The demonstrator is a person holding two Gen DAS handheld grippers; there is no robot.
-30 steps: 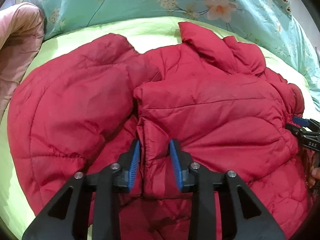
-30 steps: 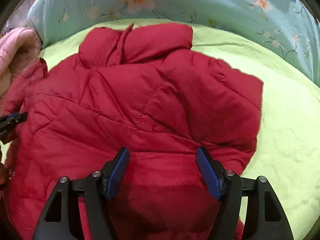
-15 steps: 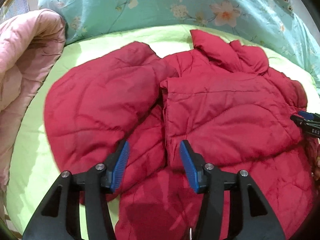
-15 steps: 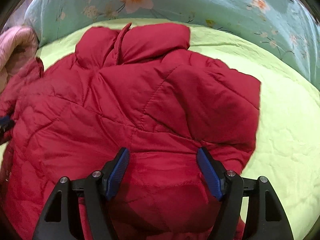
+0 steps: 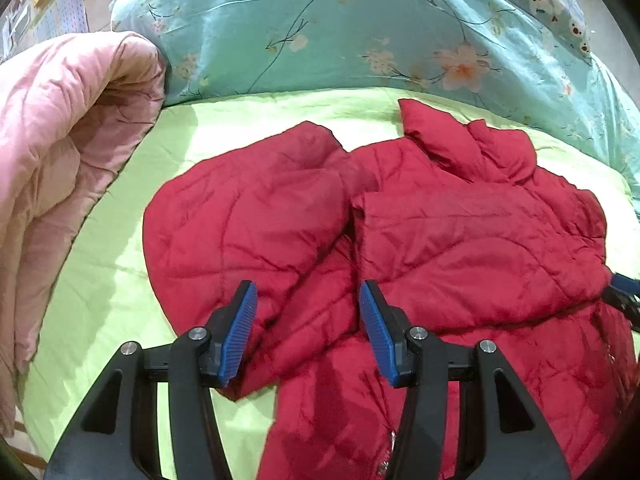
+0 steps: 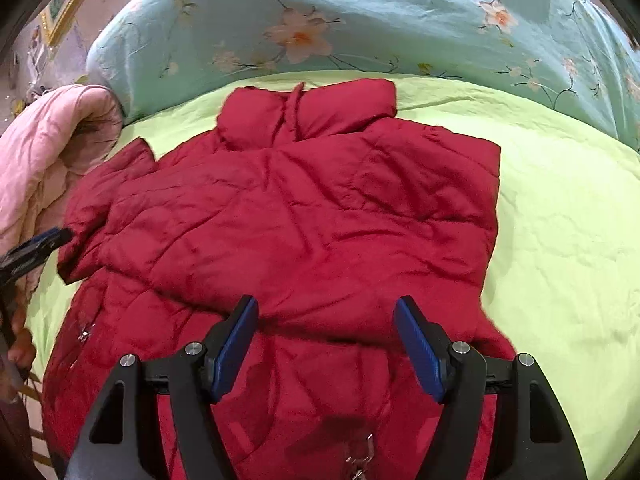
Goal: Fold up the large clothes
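A red quilted jacket lies on the lime-green bed sheet, collar at the far end. Both sleeves are folded in over the body. My left gripper hovers above the left sleeve's lower edge, open, its blue pads clear of the cloth. My right gripper hangs open above the jacket's lower body, holding nothing. A tip of the right gripper shows at the left wrist view's right edge. The left gripper and a hand show at the right wrist view's left edge. A zipper pull lies near the hem.
A rolled pink quilt lies along the left side of the bed. A teal flowered duvet is heaped along the far edge. Bare green sheet stretches to the right of the jacket.
My left gripper let go of the folded sleeve's edge, opened, and drew back and upward. My right gripper also pulled back and up, staying open. The jacket now looks farther off.
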